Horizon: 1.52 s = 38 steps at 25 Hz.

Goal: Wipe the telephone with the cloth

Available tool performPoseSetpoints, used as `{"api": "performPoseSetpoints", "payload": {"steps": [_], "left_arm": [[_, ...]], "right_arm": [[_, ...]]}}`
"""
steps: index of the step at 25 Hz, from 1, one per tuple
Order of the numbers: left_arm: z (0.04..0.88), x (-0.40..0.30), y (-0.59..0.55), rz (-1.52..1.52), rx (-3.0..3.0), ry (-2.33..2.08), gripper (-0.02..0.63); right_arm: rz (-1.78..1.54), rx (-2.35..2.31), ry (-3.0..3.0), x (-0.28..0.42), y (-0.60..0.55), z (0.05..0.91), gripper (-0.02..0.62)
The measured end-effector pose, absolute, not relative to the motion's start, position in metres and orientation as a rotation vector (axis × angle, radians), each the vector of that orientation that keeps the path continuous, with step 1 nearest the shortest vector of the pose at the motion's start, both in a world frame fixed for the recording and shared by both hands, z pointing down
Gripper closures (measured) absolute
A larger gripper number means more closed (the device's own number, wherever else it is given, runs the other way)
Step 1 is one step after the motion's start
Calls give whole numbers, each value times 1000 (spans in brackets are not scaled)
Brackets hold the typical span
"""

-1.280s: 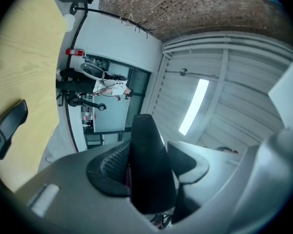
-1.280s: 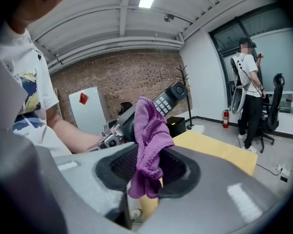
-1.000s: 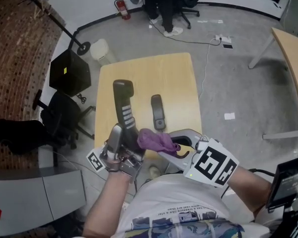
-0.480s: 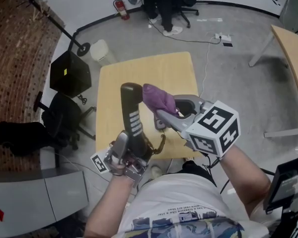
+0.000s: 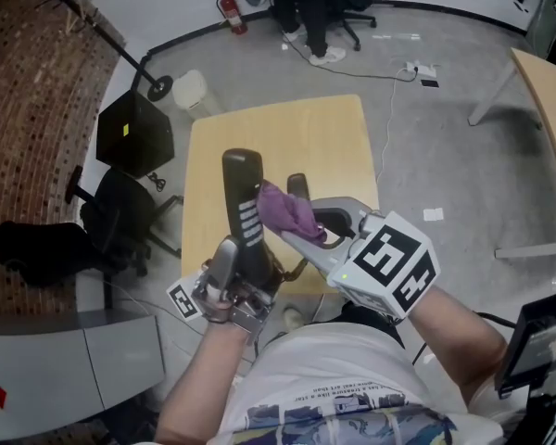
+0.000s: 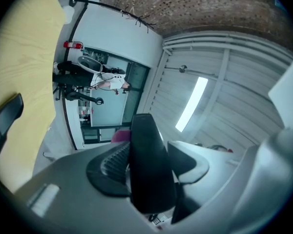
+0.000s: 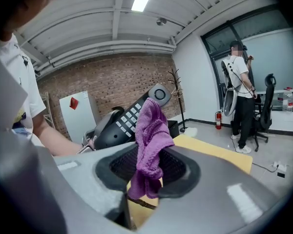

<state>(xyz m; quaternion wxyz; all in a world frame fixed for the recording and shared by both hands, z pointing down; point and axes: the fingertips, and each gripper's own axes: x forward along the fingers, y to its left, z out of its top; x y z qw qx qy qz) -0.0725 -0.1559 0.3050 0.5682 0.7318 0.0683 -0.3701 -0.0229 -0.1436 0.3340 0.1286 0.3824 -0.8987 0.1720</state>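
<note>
A black telephone handset (image 5: pixel 241 202) stands upright over the wooden table (image 5: pixel 287 128), its lower end clamped in my left gripper (image 5: pixel 246 269). In the left gripper view the handset (image 6: pixel 147 169) fills the gap between the jaws of the left gripper (image 6: pixel 149 155). My right gripper (image 5: pixel 301 232) is shut on a purple cloth (image 5: pixel 285 211), which lies against the keypad side of the handset at mid-height. The right gripper view shows the cloth (image 7: pixel 150 145) pinched in the right gripper (image 7: pixel 149 172), with the keypad (image 7: pixel 129 117) just behind. The phone's base (image 5: pixel 298 185) lies on the table, mostly hidden.
A black office chair (image 5: pixel 120 216) and a black box (image 5: pixel 134 133) stand left of the table. Another wooden table (image 5: pixel 549 109) is at the right. A person (image 5: pixel 301 7) stands beyond the far edge, near a fire extinguisher (image 5: pixel 230 12). Cables lie on the floor.
The right gripper carried the cloth from the handset's lower end up to its top, then back down to mid-height. The left gripper kept the handset nearly still.
</note>
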Motion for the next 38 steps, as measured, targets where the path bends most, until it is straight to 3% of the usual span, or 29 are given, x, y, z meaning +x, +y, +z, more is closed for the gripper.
{"api": "performPoseSetpoints", "payload": {"steps": [38], "left_arm": [[331, -64, -181, -829, 1751, 33, 353]], "right_arm": [[383, 957, -2546, -41, -69, 361, 485]]}}
